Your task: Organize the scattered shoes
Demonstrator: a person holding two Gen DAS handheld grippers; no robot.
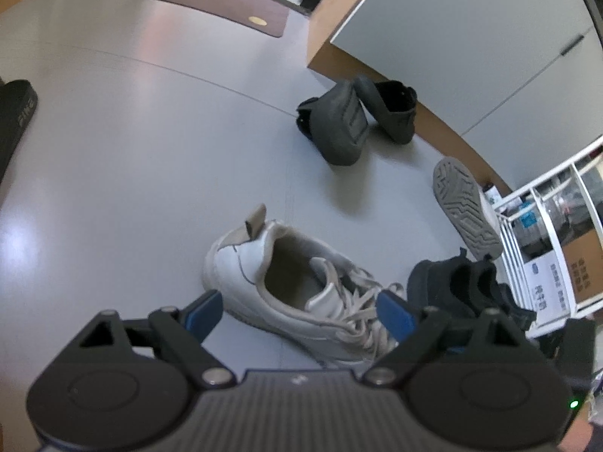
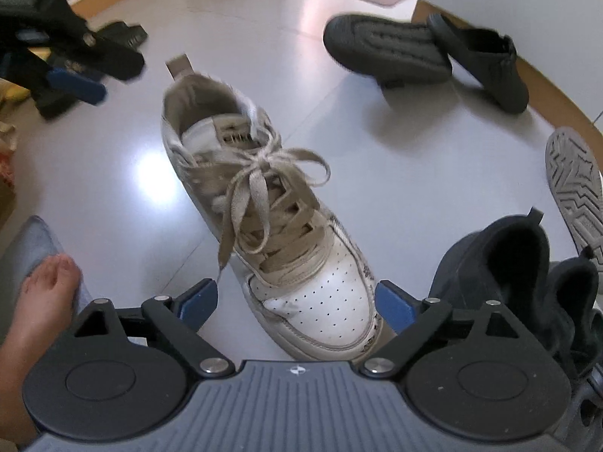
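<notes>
The right gripper (image 2: 296, 303) has its jaws spread wide around the toe of the white sneaker (image 2: 264, 211), the blue pads standing clear of the leather on both sides, nothing gripped. The sneaker stands upright on the grey floor (image 2: 124, 173), laces tied in a loose bow, heel away from the camera. The left gripper (image 1: 297, 310) is likewise wide open and empty, hanging over the same white sneaker (image 1: 286, 282) from its heel side.

Just beside the sneaker's toe lies a black shoe (image 2: 501, 275), crowded against another dark shoe at the frame's edge. Past it a light shoe with a grey zigzag sole (image 2: 574, 192) leans sole-out; in the left wrist view it rests against a white rack (image 1: 542, 233) holding a cardboard box (image 1: 582, 267). Farther off, two dark grey shoes (image 2: 426, 56) sit by a white cabinet (image 1: 471, 45), one tipped to show its sole. A brown mat (image 1: 203, 3) lies well apart across the floor. A bare foot (image 2: 41, 301) rests near the right gripper's left side.
</notes>
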